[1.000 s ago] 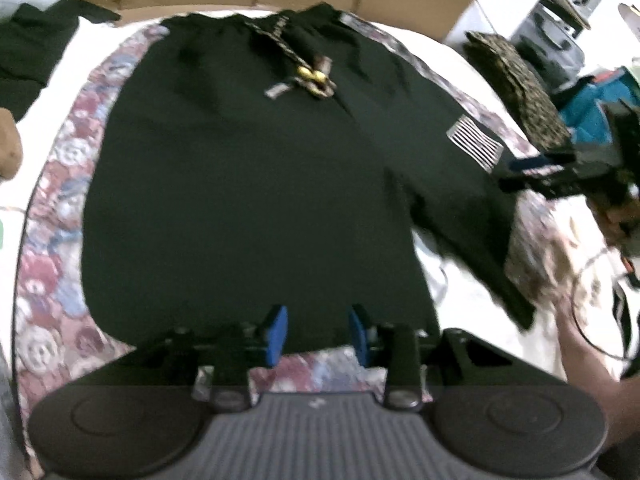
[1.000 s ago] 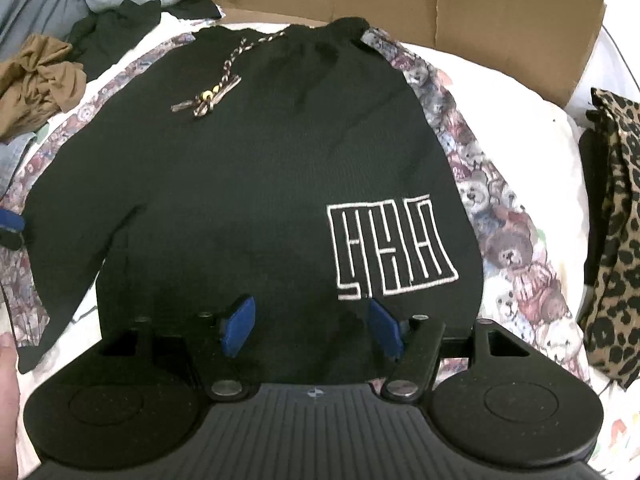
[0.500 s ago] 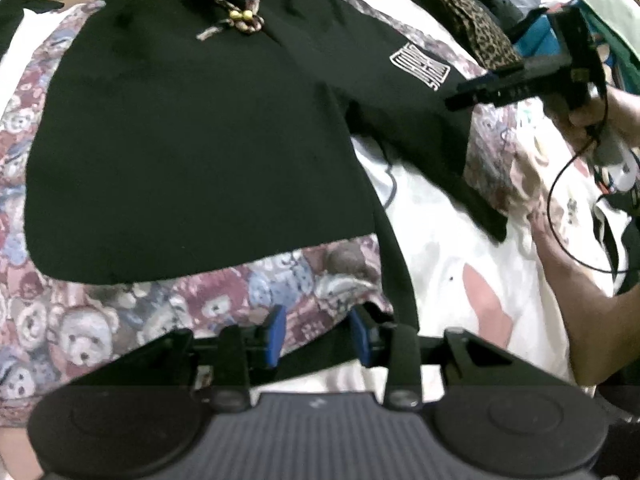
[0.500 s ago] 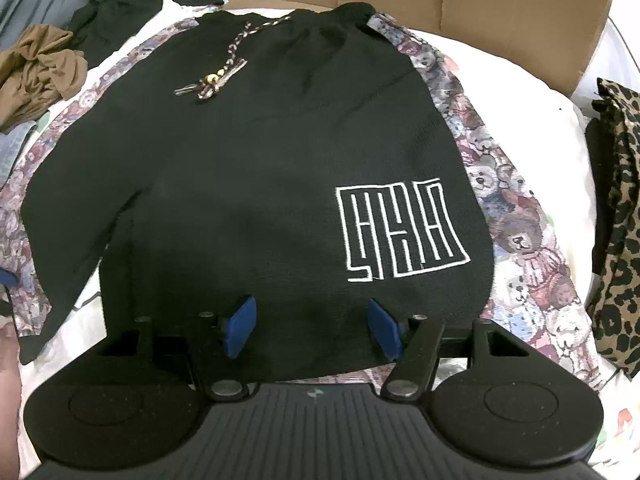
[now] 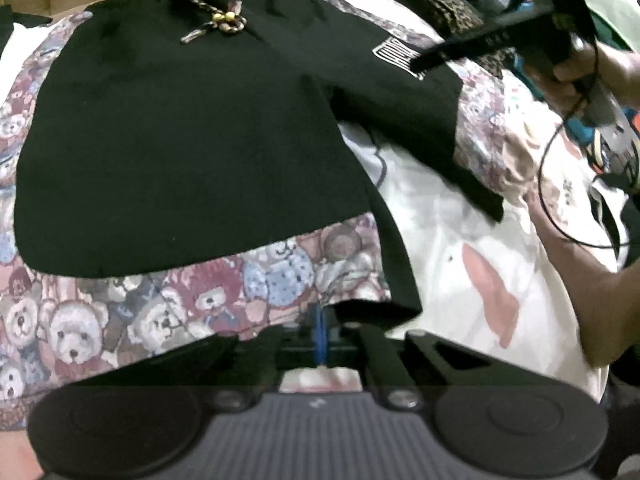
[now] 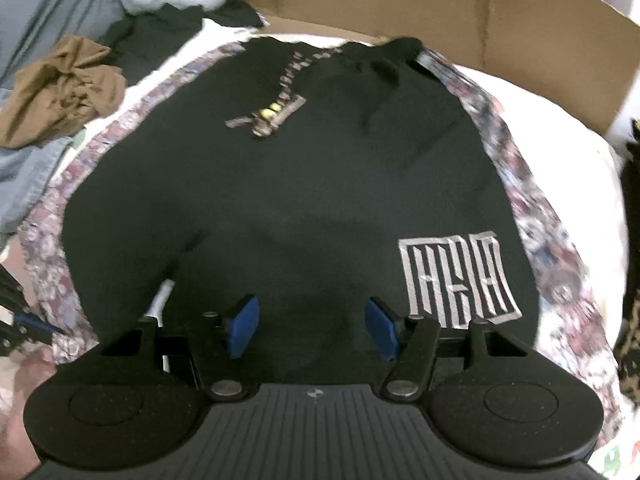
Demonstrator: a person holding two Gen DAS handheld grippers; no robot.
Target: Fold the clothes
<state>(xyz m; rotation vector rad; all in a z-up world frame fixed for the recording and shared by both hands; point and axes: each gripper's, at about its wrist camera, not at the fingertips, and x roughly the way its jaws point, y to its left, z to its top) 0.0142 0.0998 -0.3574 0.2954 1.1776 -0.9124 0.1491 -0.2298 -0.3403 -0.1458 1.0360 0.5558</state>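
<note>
Black shorts (image 5: 180,140) with teddy-bear print side panels, a beaded drawstring (image 5: 224,24) and a white logo (image 6: 456,280) lie spread flat on a bed. My left gripper (image 5: 320,332) is at the near hem corner of the left leg. Its blue pads are pressed together on the hem edge where the black cloth meets the bear panel. My right gripper (image 6: 312,326) is open, low over the hem of the other leg, just left of the logo. Black cloth lies under its pads, and nothing is pinched.
A cardboard wall (image 6: 460,12) stands behind the bed. Brown (image 6: 60,84), grey and dark clothes are heaped at the far left. A leopard-print piece (image 5: 440,0) lies at the right. A forearm (image 5: 580,280) and a cable (image 5: 560,200) cross the white printed sheet (image 5: 460,248).
My left gripper's jaws went from open around the hem to shut on it. My right gripper moved forward and closer over the shorts' leg, still open.
</note>
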